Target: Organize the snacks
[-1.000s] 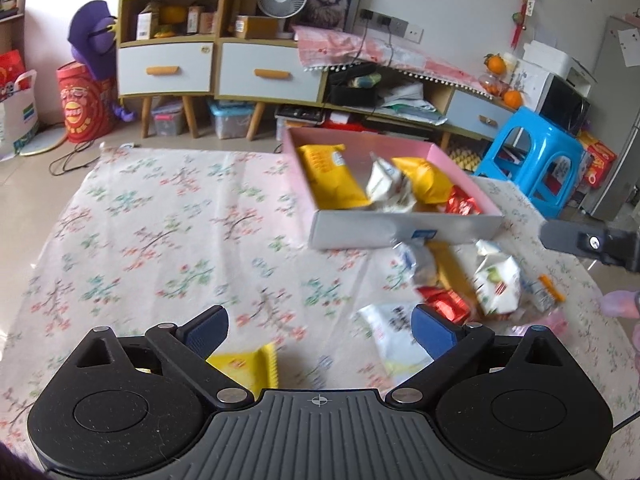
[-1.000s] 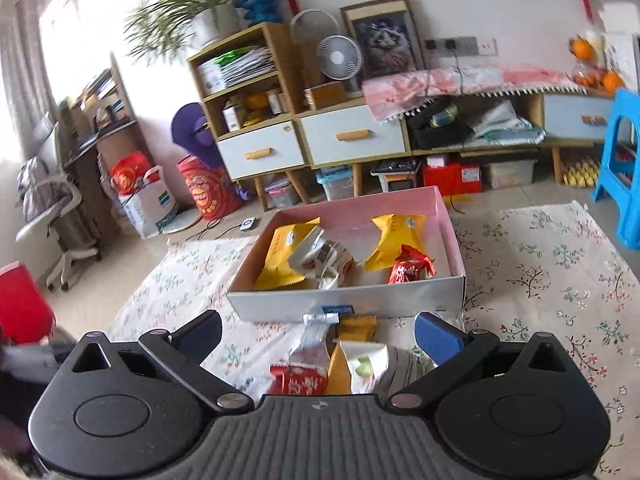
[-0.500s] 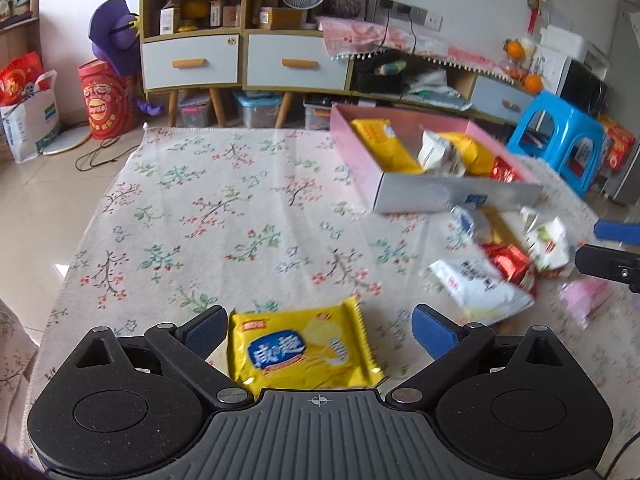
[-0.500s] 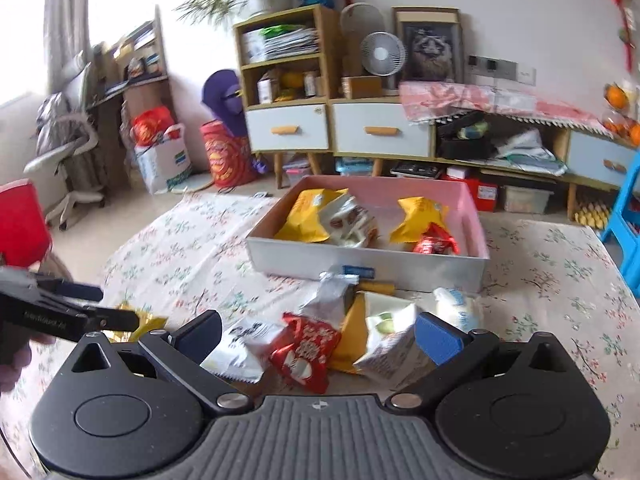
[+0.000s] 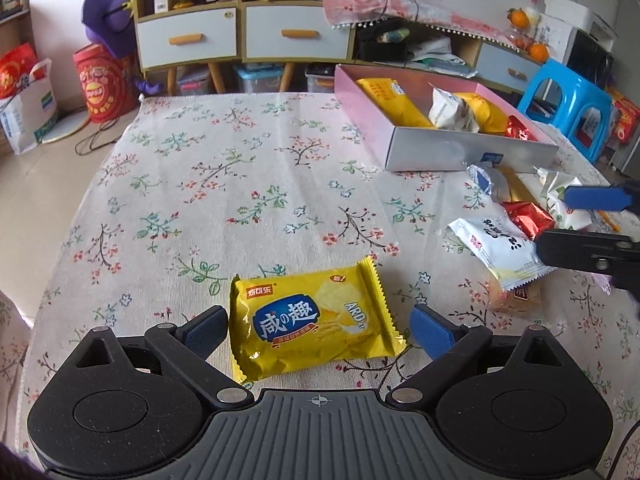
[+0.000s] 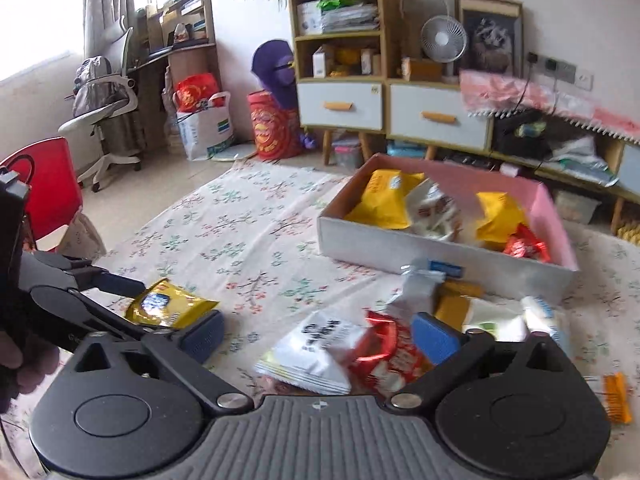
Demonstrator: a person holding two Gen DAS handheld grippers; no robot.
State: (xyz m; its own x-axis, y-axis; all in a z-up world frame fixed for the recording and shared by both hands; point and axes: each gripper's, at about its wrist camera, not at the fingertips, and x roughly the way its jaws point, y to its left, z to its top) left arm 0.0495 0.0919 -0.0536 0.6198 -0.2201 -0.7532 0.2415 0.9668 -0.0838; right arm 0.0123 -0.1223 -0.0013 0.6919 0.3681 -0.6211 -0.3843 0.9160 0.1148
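From my left wrist camera I have the left gripper (image 5: 316,330) low over the desk (image 5: 224,184), which wears a flowered cloth, and its jaws are spread wide. The yellow chip packet (image 5: 314,322) lies flat between them, lengthwise across the gap; the blue pads sit just beside its two short ends, and I see a sliver of cloth at each side, so nothing is pinched yet.

Off to the right in that view the right gripper (image 5: 588,220) pokes in from the edge, one blue pad above and one black finger below, with the white packet (image 5: 496,246) and the red packet (image 5: 528,216) lying near its tips.

On my right wrist camera the right gripper (image 6: 318,338) has its jaws spread too, though they have just been closing a little. The white packet (image 6: 316,350) and the red packet (image 6: 390,356) lie on the cloth between the pads, overlapping each other; neither pad presses on them as far as I can see. More loose snacks sit just beyond, in a small heap (image 6: 480,312) against the front wall of the pink box (image 6: 444,258).

The pink box stands on the far right part of the desk and already holds two yellow bags, a white one and a red one.

At the left edge of the right view I see the left gripper (image 6: 160,304) straddling the yellow chip packet (image 6: 168,306), and part of a hand (image 6: 24,364) behind it
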